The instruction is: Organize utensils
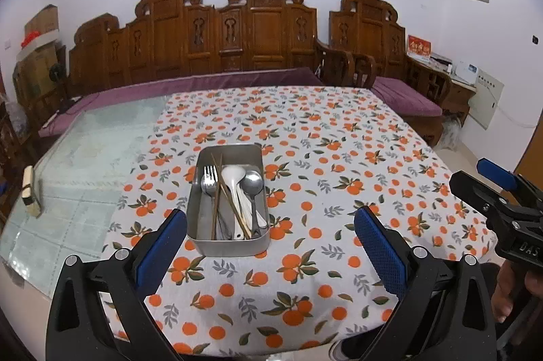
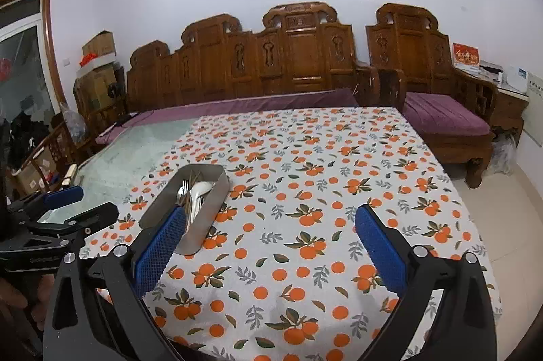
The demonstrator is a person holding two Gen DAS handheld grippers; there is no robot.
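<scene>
Utensils (image 1: 234, 198) all sit jumbled in one metal tray (image 1: 207, 244) on the worktop (image 1: 339, 157), which has an orange-fruit cloth over it. From the left wrist view the tray is dead ahead of the left tool (image 1: 270, 232), just past the tips and a bit toward its left finger. The tray's long axis runs straight away from the camera, and the stuff inside lies the same way: a fork (image 1: 209, 179) on the left, brown chopsticks (image 1: 224, 191) crossing diagonally, a white spoon (image 1: 234, 179) and a steel spoon (image 1: 253, 183) on the right, bowls at the far end, handles toward the person. The left tool is spread wide and holding nothing. The right tool (image 1: 499, 201) pokes in at the right edge, well off to the side of the tray; white letters "DAS" can be read on its body, and the rest is cut off.

From the right wrist view the tray (image 2: 217, 191) sits off to the left and angled, its near corner hidden behind the left finger (image 2: 159, 245) of the right tool (image 2: 270, 235). This tool is also spread wide and empty, pointing mostly at bare cloth. The left tool looks clearly nearer and better lined up, so a reach along the handles probably falls to it. The red card (image 2: 465, 55) on the far side table has gold writing too small to read.
</scene>
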